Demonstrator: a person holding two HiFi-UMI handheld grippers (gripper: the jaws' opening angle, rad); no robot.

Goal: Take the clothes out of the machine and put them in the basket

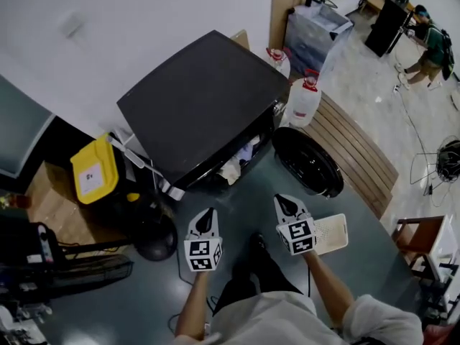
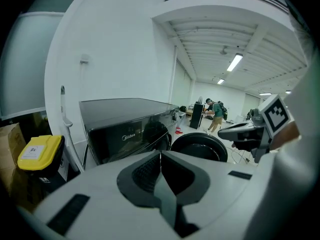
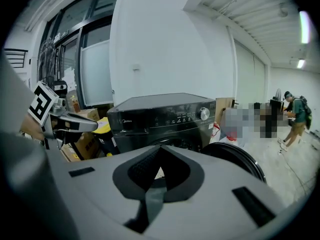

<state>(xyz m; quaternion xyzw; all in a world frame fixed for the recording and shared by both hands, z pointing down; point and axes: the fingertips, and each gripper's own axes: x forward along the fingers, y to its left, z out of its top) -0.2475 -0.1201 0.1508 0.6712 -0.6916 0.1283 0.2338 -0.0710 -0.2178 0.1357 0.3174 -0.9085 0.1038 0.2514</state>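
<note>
From above, your head view alone showed the clothes [image 1: 238, 162]: a pale, crumpled bundle of white and lilac fabric sitting in the mouth of the black washing machine [image 1: 201, 99], just left of centre frame, with the round door [image 1: 307, 161] swung open to its right. Only that view also caught the white perforated basket [image 1: 335, 232], lying on the floor at lower right, partly hidden behind your right claw [image 1: 287, 205] and well apart from the machine. Your left claw [image 1: 206, 215] hung beside it, both short of the drum opening. The left gripper view gave you the machine's glossy front and the open door but no fabric, plus a yellow-lidded bin [image 2: 40, 151] at far left; its jaws met tip to tip with nothing between them. The right gripper view added the control panel and its silver knob [image 3: 204, 113], and a person [image 3: 298, 115] standing far back at the right edge; those jaws were likewise pressed together and empty.
</note>
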